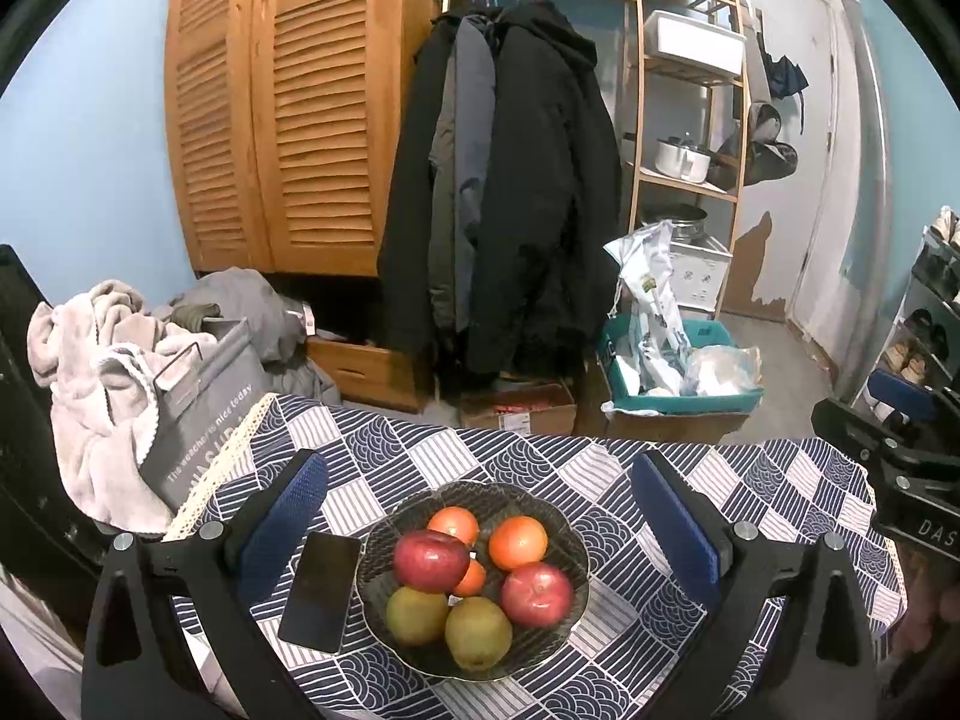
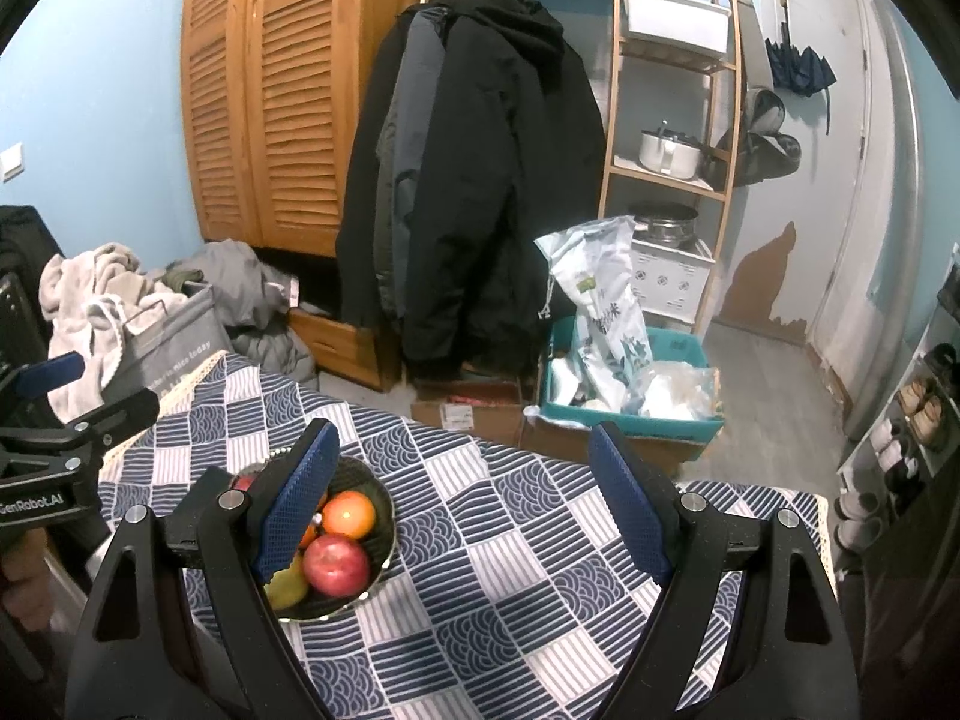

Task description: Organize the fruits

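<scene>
A dark glass bowl (image 1: 573, 606) sits on the patterned tablecloth (image 1: 630, 468), holding two red apples (image 1: 429, 560), oranges (image 1: 518, 542) and two green pears (image 1: 477, 631). My left gripper (image 1: 480, 498) hangs above and in front of the bowl, open, its blue pads wide on either side with nothing between them. In the right wrist view the bowl (image 2: 381, 558) lies at the lower left, partly hidden behind the left pad. My right gripper (image 2: 459, 480) is open over bare cloth to the right of the bowl.
A black phone (image 1: 321, 588) lies flat against the bowl's left side. A grey laundry basket (image 1: 198, 420) with pale clothes stands off the table's left edge. Past the far edge are cardboard boxes (image 1: 519, 408), a teal crate (image 1: 678, 396), hanging coats and a wooden shelf.
</scene>
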Action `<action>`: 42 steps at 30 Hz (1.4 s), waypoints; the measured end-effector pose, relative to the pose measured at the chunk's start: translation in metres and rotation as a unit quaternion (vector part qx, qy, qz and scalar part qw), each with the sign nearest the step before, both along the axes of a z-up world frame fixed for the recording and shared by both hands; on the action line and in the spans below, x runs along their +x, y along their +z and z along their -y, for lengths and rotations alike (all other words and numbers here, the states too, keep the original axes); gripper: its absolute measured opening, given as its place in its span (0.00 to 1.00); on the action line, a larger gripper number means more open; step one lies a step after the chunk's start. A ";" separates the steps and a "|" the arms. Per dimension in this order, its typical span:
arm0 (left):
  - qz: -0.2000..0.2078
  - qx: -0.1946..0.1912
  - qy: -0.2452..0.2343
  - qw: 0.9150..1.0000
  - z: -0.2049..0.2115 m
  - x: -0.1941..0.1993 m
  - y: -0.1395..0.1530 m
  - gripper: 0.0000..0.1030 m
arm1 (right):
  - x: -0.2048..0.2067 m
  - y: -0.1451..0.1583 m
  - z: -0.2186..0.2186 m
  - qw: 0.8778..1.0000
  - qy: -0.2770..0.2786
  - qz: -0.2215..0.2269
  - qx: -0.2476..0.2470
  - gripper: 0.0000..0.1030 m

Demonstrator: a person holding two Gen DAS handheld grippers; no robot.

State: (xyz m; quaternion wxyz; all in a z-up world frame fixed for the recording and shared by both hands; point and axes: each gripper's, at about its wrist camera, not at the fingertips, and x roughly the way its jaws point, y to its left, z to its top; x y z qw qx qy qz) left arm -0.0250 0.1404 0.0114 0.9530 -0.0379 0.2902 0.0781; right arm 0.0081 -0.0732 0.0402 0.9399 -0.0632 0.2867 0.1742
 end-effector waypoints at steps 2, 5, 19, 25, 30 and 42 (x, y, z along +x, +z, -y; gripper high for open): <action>0.000 0.000 0.000 1.000 0.000 0.000 0.000 0.99 | 0.000 0.000 0.000 1.000 0.000 0.000 0.001 0.82; -0.001 0.000 0.000 1.000 0.000 0.000 0.001 0.99 | 0.000 0.000 0.000 1.000 0.000 0.000 0.000 0.82; -0.001 0.001 -0.002 1.000 0.002 -0.001 -0.001 0.99 | -0.001 0.001 0.001 1.000 0.001 0.001 0.000 0.82; -0.001 0.002 -0.003 1.000 0.002 -0.001 0.000 0.99 | -0.001 0.000 0.001 1.000 0.000 0.000 0.000 0.82; 0.000 0.002 -0.003 1.000 0.004 -0.001 0.000 0.99 | -0.001 0.000 0.000 1.000 0.000 0.001 0.000 0.82; -0.003 0.001 -0.005 1.000 0.009 -0.003 -0.002 0.99 | -0.001 0.000 0.001 1.000 0.000 0.001 0.000 0.82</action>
